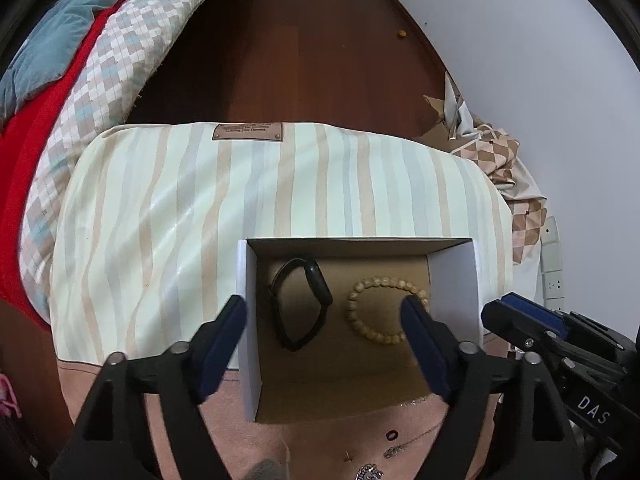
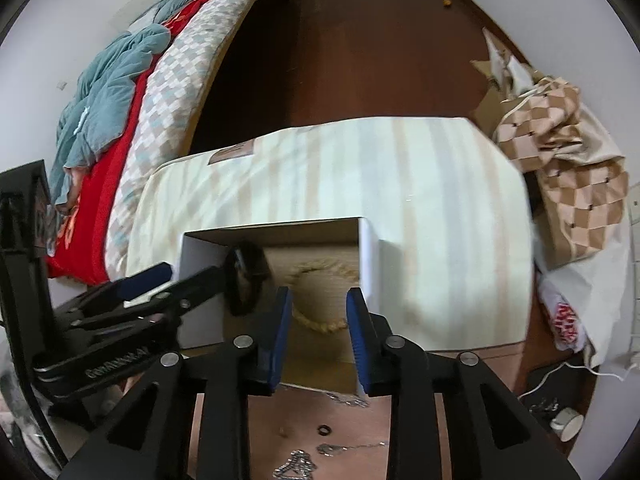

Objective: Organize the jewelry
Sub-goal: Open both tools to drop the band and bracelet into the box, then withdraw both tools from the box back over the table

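An open white box [image 1: 250,320] with a brown floor lies on the striped mat [image 1: 168,208]. Inside it are a black wristband [image 1: 300,304] and a wooden bead bracelet [image 1: 380,308]. My left gripper [image 1: 326,316] is open wide, straddling the box's left wall, one finger inside. My right gripper [image 2: 318,320] is open and empty at the box's near edge, above the bead bracelet [image 2: 320,300]. In front of the box on the pink surface lie a small dark ring [image 2: 323,430], a silver chain [image 2: 340,448] and a sparkly piece [image 2: 296,464].
A bed with a checked quilt [image 1: 120,60] and red blanket stands at left. Dark wooden floor [image 1: 300,40] lies beyond the mat. Checked bags [image 2: 568,152] and cardboard pile at right by the white wall. The box also shows in the right wrist view [image 2: 370,264].
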